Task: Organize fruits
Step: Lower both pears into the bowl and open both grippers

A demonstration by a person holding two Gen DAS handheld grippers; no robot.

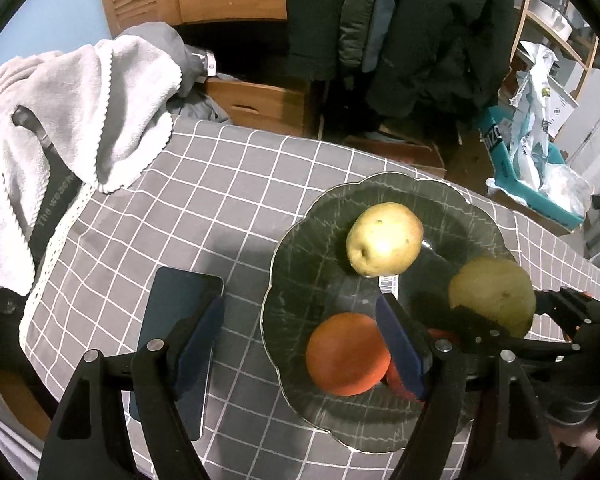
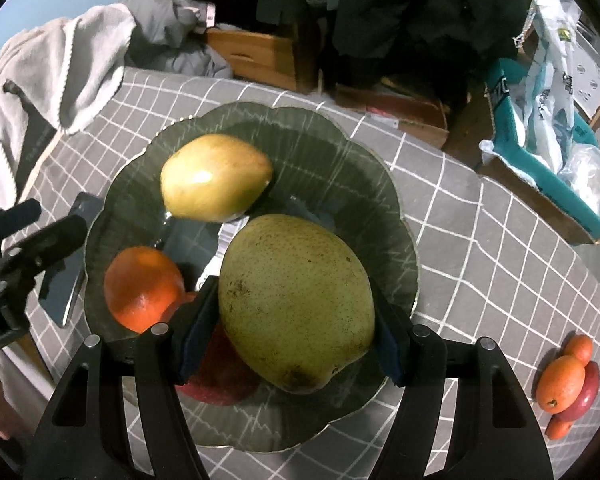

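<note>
A dark green scalloped plate (image 1: 300, 256) (image 2: 340, 152) sits on the grey checked tablecloth. On it lie a yellow pear (image 1: 384, 238) (image 2: 214, 178), an orange (image 1: 346, 354) (image 2: 142, 286) and a red fruit (image 2: 216, 382) that is mostly hidden. My left gripper (image 1: 300, 344) is open. The orange sits by its right finger (image 1: 400, 348), while the left finger (image 1: 200, 340) is well clear of it, over a phone. My right gripper (image 2: 296, 320) is shut on a large speckled green pear (image 2: 296, 300) (image 1: 492, 292), held just above the plate's near side.
A dark phone (image 1: 176, 320) lies left of the plate. A grey towel (image 1: 60, 120) covers the far left corner. Small oranges and a red fruit (image 2: 566, 384) lie on the cloth at the right. A teal box with plastic bags (image 2: 540, 168) stands beyond the table's edge.
</note>
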